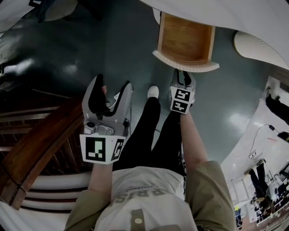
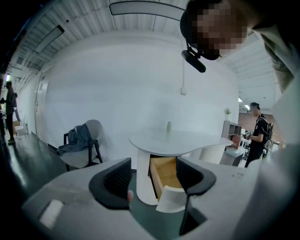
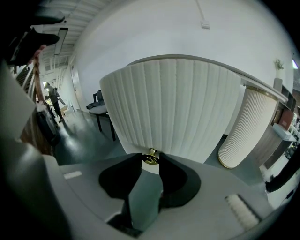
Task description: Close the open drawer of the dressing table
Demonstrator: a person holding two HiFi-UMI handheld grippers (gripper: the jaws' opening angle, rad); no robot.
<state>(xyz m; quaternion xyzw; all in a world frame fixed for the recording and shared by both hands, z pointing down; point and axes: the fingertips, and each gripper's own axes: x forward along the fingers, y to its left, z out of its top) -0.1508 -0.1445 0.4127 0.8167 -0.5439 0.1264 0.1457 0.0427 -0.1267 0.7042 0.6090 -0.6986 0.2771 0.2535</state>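
- At twelve o'clock in the head view, the open wooden drawer (image 1: pixel 186 41) is jutting out from under the white surface (image 1: pixel 216 13).
- Against its ribbed front, the right tool (image 3: pixel 150 165) is pinching the brass knob (image 3: pixel 150 158).
- At nine o'clock, the left tool (image 2: pixel 154 180) is hovering with jaws spread, gripping nothing.

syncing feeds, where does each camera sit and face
Head view: on the head, facing steeply down at the open wooden drawer with white ribbed front; legs, left tool, right tool show.
Left gripper view: on left tool, facing the white dressing table; open jaws show.
Right gripper view: on right tool, near the drawer front; jaws shut on small brass knob.
Shared: all show the drawer.
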